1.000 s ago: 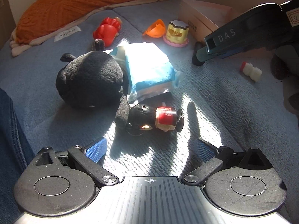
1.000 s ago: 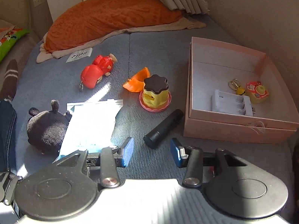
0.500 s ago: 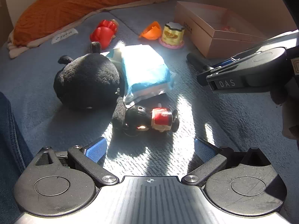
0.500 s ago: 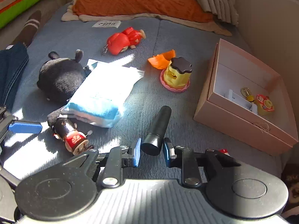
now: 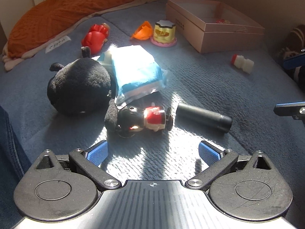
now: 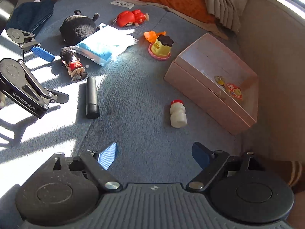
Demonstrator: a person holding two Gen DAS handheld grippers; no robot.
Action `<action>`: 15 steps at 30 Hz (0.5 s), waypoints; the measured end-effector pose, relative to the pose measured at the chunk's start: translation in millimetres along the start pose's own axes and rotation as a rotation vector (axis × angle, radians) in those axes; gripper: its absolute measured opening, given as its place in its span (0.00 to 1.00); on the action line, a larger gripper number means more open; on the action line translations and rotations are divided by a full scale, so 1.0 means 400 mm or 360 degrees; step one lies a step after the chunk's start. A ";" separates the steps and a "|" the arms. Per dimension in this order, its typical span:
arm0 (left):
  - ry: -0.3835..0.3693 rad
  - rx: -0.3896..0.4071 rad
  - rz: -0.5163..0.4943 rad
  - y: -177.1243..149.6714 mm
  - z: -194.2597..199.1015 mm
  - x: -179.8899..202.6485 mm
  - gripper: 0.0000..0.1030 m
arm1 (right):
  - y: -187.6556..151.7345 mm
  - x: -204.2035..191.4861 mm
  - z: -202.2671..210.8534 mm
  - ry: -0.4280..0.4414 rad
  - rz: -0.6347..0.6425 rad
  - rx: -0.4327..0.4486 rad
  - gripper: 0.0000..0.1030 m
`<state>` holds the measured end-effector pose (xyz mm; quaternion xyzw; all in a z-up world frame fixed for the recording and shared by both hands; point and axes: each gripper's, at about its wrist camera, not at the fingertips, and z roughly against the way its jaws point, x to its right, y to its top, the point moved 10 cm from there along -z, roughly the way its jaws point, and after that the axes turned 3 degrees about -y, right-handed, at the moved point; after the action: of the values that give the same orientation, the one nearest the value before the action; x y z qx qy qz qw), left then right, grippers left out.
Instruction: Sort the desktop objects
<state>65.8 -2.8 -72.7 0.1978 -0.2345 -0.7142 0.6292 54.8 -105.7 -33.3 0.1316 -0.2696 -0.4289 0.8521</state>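
We hold the right gripper with jaws just spread wide and nothing between them; the left gripper also stands apart and empty. The black cylinder lies loose on the blue bed cover, just beside the wind-up doll and well apart from the pink box. Being round, it may roll if nudged. We count one cylinder, one doll, one black plush, one white bottle, one blue packet.
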 end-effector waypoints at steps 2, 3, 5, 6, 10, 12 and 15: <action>-0.0068 0.0086 -0.0026 0.022 0.028 0.022 1.00 | -0.030 0.045 -0.005 -0.0006 -0.0107 -0.0061 0.93; -0.0130 0.0119 -0.0036 0.033 0.041 0.042 1.00 | -0.039 0.060 -0.011 0.0011 -0.0175 -0.0083 0.94; -0.0264 0.0121 -0.0074 0.042 0.048 0.090 1.00 | -0.048 0.077 -0.034 0.0082 -0.0340 -0.0130 0.98; -0.0304 0.0099 -0.0106 0.041 0.044 0.113 1.00 | -0.053 0.077 -0.052 0.0140 -0.0424 -0.0170 0.98; -0.0258 0.0003 -0.0267 0.030 -0.007 0.165 1.00 | -0.109 0.032 -0.131 0.0380 -0.0685 -0.0455 1.00; -0.0200 -0.0029 -0.0300 0.031 -0.031 0.164 1.00 | -0.128 0.015 -0.148 0.0349 -0.0660 -0.0472 1.00; -0.0177 -0.0048 -0.0332 0.045 -0.048 0.163 1.00 | -0.131 -0.001 -0.145 0.0295 -0.0628 -0.0461 1.00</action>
<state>82.9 -70.9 -77.2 0.1718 -0.2365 -0.7891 0.5403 53.3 -137.0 -104.8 0.0970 -0.0951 -0.6071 0.7829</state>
